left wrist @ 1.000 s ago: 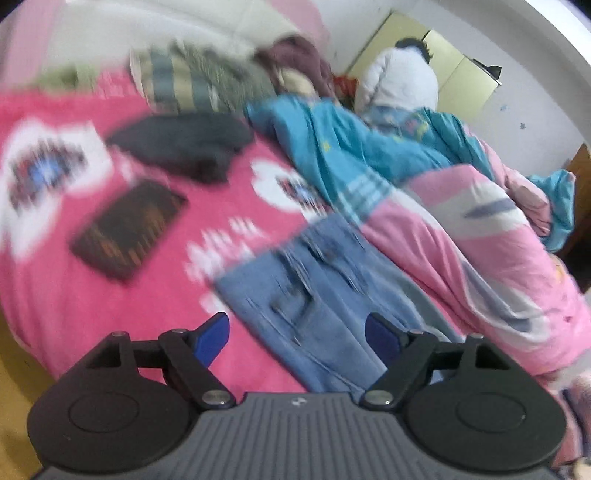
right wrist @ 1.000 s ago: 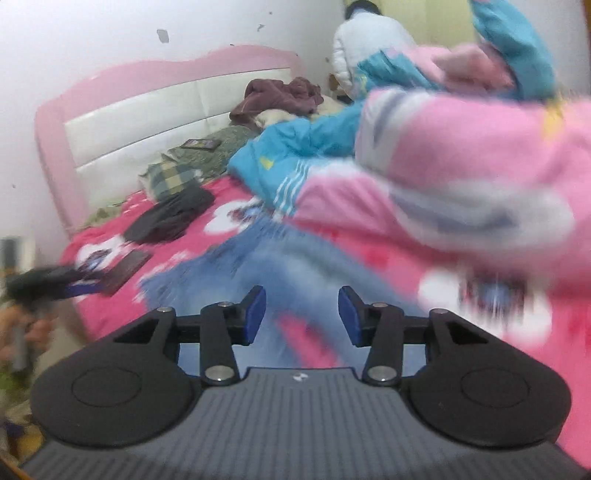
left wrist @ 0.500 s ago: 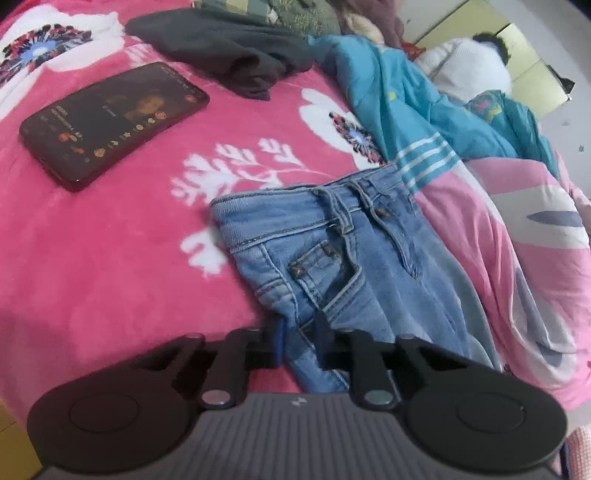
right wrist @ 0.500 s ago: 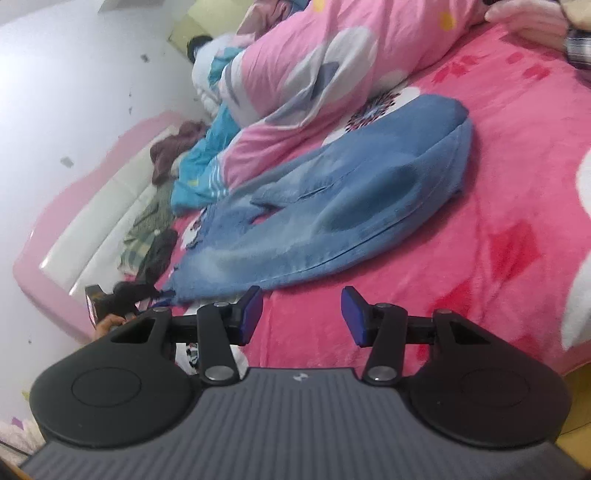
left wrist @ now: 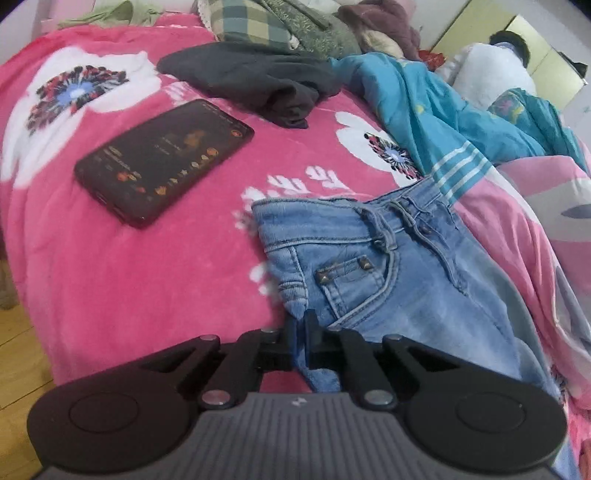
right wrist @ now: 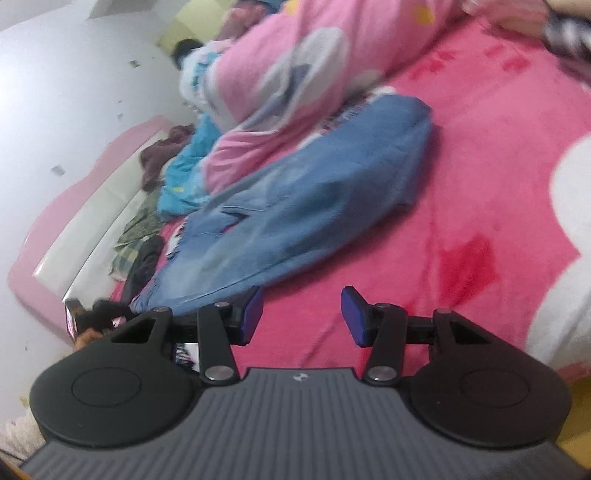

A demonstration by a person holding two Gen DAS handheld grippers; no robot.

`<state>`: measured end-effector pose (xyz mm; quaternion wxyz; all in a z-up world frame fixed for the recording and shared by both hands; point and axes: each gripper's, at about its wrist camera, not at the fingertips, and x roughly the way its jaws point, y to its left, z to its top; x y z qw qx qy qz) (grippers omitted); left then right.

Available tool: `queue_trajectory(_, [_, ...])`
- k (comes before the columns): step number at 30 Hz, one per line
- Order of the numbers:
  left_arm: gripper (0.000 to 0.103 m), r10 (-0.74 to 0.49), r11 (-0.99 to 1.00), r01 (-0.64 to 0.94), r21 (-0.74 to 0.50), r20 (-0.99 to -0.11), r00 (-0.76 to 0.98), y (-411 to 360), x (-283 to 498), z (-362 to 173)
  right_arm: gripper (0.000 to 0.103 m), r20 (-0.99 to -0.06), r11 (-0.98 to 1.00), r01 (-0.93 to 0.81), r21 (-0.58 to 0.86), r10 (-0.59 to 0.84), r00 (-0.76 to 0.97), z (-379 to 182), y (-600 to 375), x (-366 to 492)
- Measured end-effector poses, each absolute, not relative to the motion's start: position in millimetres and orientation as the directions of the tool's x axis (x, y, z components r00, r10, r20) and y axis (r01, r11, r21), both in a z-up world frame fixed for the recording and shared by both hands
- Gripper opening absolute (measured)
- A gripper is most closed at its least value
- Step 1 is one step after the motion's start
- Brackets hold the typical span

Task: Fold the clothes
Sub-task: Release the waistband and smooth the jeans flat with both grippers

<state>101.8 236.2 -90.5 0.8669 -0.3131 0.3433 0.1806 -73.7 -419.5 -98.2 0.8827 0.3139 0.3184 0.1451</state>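
Observation:
Blue jeans [left wrist: 399,280] lie on the pink flowered bedspread [left wrist: 110,277], waistband toward the left, legs running right under a pink quilt's edge. My left gripper [left wrist: 302,332] is shut on the near corner of the jeans' waist. In the right wrist view the jeans [right wrist: 306,206] stretch across the bed, their folded end at the far right. My right gripper [right wrist: 301,317] is open and empty above the bedspread [right wrist: 480,177], just beside the jeans' near edge.
A black phone [left wrist: 162,158] lies on the bedspread left of the jeans. A dark garment [left wrist: 255,81] and plaid cloth [left wrist: 258,26] lie behind it. A teal and pink quilt [left wrist: 480,147] is heaped at the right. The pink headboard [right wrist: 74,221] stands at the left.
My left gripper has closed on the jeans' waist corner and the view has pulled back slightly. My right gripper has moved closer to the bedspread and stayed open.

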Motion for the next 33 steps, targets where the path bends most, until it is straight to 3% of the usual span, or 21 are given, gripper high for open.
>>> queue_trajectory(2, [0.017,0.119,0.761,-0.516,-0.394,-0.697,0.707,233.3,96.3,-85.9,0.046,-0.475,0.769,-0.043,0.638,0.437,0.763,-99.5,-425.7,-73.3])
queue_trajectory(4, [0.035,0.154,0.784,-0.515,-0.347,-0.694,0.703,231.1,88.1,-78.2,0.046,-0.48,0.776,-0.029,0.63,0.419,0.771,-100.7,-431.9,-72.9])
queue_trajectory(5, [0.05,0.176,0.795,-0.513,-0.323,-0.686,0.706,228.9,83.5,-73.5,0.046,-0.482,0.779,-0.022,0.626,0.409,0.775,-101.3,-435.0,-72.7])
queue_trajectory(6, [0.056,0.205,0.806,-0.511,-0.299,-0.669,0.715,225.3,78.2,-67.4,0.046,-0.484,0.787,-0.02,0.617,0.399,0.779,-100.4,-437.3,-71.8])
queue_trajectory(9, [0.061,0.275,0.834,-0.5,-0.232,-0.611,0.742,213.5,63.8,-48.8,0.046,-0.479,0.836,-0.091,0.541,0.395,0.784,-76.5,-431.1,-55.1])
queue_trajectory(14, [0.077,0.187,0.871,-0.391,-0.299,-0.533,0.825,179.2,83.3,-23.2,0.046,-0.421,0.843,-0.352,0.407,0.515,0.746,-17.2,-380.3,17.6])
queue_trajectory(20, [0.076,0.067,0.815,-0.338,-0.471,-0.502,0.862,146.4,154.5,-33.4,0.055,-0.419,0.727,-0.618,0.301,0.682,0.599,23.1,-273.4,157.4])
queue_trajectory(26, [0.074,-0.026,0.781,-0.304,-0.546,-0.515,0.857,129.5,218.7,-60.3,0.056,-0.589,0.744,-0.568,0.352,0.648,0.483,-14.9,-187.4,331.8])
queue_trajectory(33, [0.055,0.013,0.809,-0.309,-0.5,-0.51,0.86,114.6,246.9,-105.0,0.054,-0.74,0.778,-0.533,0.332,0.565,0.364,-84.7,-118.2,437.3])
